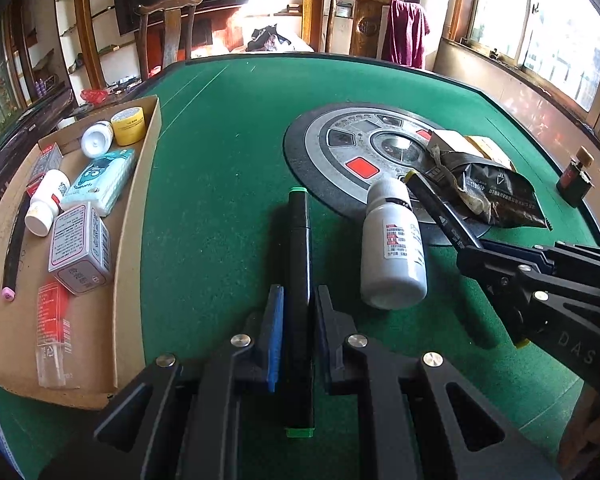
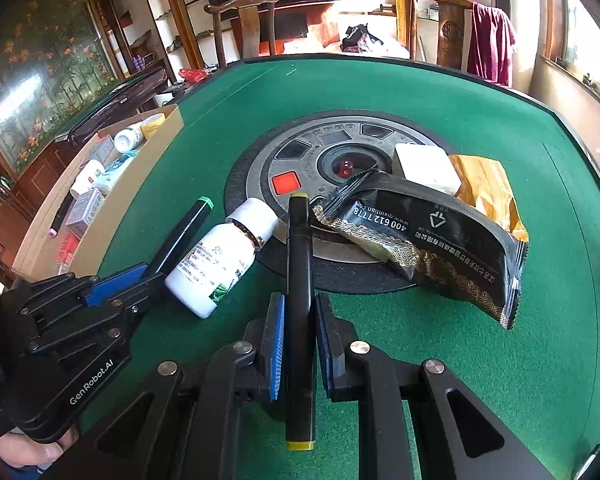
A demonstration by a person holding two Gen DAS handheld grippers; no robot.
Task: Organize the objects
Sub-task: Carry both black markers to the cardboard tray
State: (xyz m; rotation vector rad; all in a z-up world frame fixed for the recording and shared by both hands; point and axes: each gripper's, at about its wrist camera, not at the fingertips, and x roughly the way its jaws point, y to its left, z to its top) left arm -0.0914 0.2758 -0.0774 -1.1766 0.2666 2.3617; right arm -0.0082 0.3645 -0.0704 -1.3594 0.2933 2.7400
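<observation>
My left gripper [image 1: 297, 308] is shut on a black marker with green ends [image 1: 299, 264], held lengthwise between the blue pads. My right gripper [image 2: 300, 312] is shut on a black marker with yellow ends [image 2: 299, 264]; it also shows in the left wrist view [image 1: 440, 212]. A white pill bottle [image 1: 394, 248] lies on its side on the green table between the two grippers, also in the right wrist view [image 2: 224, 256]. A cardboard tray [image 1: 136, 208] at the left holds bottles, small boxes, a tissue pack and a tube.
A round metal centre plate [image 2: 300, 160] sits in the table. On it lie a black snack packet [image 2: 428, 240], a white box [image 2: 426, 168] and a yellow packet [image 2: 488, 188]. A small dark bottle [image 1: 576, 180] stands at the right edge. Chairs stand behind the table.
</observation>
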